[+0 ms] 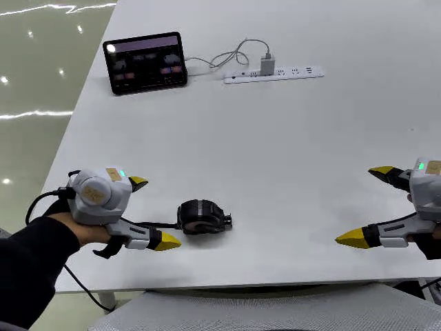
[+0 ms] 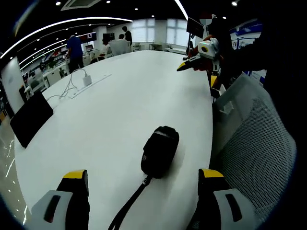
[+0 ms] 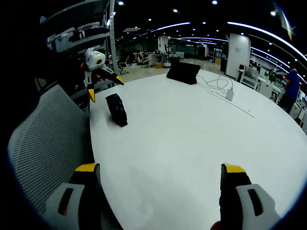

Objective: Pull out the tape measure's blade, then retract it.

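Note:
A black tape measure (image 1: 202, 216) lies on the white table (image 1: 275, 152) near its front edge, with its black wrist strap trailing to the left. My left gripper (image 1: 153, 212) is open just left of it, yellow tips either side of the strap. In the left gripper view the tape measure (image 2: 160, 151) sits a short way ahead of the open jaws, apart from them. My right gripper (image 1: 368, 204) is open at the table's right edge, far from the tape measure (image 3: 116, 109), with nothing between its jaws.
A dark tablet (image 1: 145, 62) stands at the back left. A white power strip (image 1: 274, 73) with a charger and cable lies at the back middle. A grey mesh chair back (image 1: 262, 310) sits below the table's front edge.

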### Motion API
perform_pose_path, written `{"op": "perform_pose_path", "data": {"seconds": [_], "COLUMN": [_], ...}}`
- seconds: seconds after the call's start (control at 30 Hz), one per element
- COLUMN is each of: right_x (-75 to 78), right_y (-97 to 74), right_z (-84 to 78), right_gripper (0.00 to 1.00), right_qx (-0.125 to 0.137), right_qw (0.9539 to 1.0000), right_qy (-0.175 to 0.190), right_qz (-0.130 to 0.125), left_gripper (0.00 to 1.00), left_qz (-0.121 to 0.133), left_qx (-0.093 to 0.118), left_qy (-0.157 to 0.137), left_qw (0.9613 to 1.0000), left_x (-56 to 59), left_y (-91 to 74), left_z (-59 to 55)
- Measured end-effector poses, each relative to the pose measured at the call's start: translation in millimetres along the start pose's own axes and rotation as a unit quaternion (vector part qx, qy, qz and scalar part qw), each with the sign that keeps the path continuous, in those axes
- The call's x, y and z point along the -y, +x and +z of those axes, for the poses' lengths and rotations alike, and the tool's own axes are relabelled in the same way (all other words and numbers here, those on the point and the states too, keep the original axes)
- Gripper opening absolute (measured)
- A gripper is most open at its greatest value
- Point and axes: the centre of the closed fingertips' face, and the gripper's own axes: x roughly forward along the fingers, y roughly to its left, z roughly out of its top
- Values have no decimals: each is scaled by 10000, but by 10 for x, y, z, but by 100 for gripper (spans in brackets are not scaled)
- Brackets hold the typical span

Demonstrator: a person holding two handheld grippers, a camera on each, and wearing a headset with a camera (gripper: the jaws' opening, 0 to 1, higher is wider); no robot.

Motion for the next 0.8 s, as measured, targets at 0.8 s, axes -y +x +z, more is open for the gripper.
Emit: {"op": "perform_pose_path", "data": {"seconds": [0.8], "right_x": [-638], "right_y": [790], "right_z": [444], "right_gripper": [97], "right_qx": [94], "right_qw": [9903], "right_qy": [-749], "right_qz": [1164], "left_gripper": [53], "left_qz": [-1107], "left_qx": [-750], "left_qy": [1222], "left_qw": [9835], "left_x": [362], "left_y": [555], "left_z": [195]}}
